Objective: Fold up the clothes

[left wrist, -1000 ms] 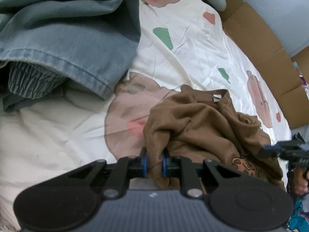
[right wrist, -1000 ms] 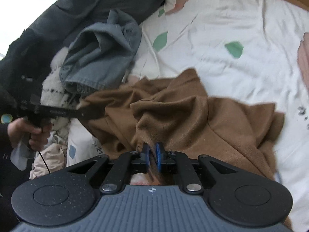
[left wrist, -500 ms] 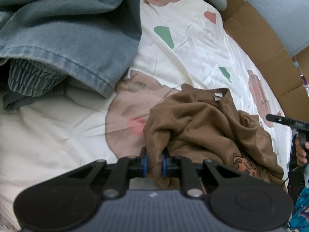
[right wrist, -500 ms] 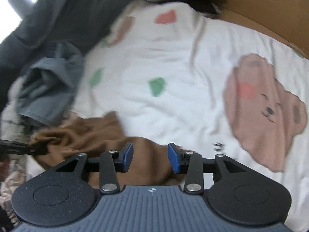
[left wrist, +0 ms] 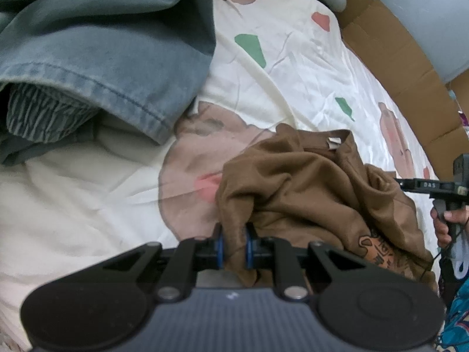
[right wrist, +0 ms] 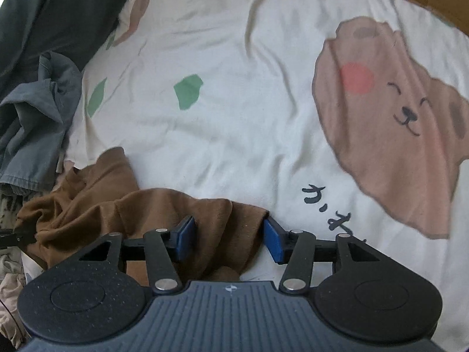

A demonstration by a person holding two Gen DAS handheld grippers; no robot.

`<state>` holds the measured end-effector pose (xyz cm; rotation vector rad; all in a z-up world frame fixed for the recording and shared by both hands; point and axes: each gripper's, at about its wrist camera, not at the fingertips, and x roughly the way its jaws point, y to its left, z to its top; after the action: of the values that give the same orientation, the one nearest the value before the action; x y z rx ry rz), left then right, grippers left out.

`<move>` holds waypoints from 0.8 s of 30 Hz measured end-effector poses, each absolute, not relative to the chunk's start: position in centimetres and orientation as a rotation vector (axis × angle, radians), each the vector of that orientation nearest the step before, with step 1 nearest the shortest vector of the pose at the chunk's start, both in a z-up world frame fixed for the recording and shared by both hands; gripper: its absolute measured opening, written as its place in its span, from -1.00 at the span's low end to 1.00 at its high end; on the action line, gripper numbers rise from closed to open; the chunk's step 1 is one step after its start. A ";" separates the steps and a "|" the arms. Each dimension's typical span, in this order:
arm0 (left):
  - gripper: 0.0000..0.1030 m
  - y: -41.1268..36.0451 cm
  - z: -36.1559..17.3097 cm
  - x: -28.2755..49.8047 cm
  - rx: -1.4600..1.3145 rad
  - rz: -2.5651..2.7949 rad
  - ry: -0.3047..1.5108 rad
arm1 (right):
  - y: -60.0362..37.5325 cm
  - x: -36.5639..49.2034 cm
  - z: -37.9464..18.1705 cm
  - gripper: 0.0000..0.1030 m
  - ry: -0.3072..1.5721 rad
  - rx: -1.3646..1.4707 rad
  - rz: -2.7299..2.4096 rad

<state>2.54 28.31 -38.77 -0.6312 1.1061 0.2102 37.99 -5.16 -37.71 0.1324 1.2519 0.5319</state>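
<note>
Right wrist: right gripper (right wrist: 228, 239) open over the shirt (right wrist: 164, 220) hem (left gripper (left wrist: 234, 245) pinches the opposite end), bed's (right wrist: 234, 117) near edge.

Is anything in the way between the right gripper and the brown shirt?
Nothing visible. The right gripper has open jaws right over an edge of the brown shirt, with only the shirt's own cloth between them.

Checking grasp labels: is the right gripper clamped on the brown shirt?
No. In the right wrist view the right gripper has its blue pads spread wide apart, with the brown shirt lying loose between them.
</note>
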 end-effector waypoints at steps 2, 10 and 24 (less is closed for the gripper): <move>-0.76 28.4 -38.8 3.0 -0.613 0.200 1.112 | -5.3 38.0 -37.5 -0.91 1.244 0.119 0.550; -0.83 29.1 -37.1 7.1 -0.459 0.179 1.116 | -10.4 38.7 -35.2 -0.92 1.168 0.141 0.480; -0.86 29.3 -33.6 17.5 -0.121 0.071 1.132 | -24.5 37.8 -32.7 -0.93 1.028 0.124 0.122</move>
<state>17.50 29.26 -33.60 -0.1208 1.1317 0.0713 37.77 -24.54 -32.69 0.1240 1.0280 0.1217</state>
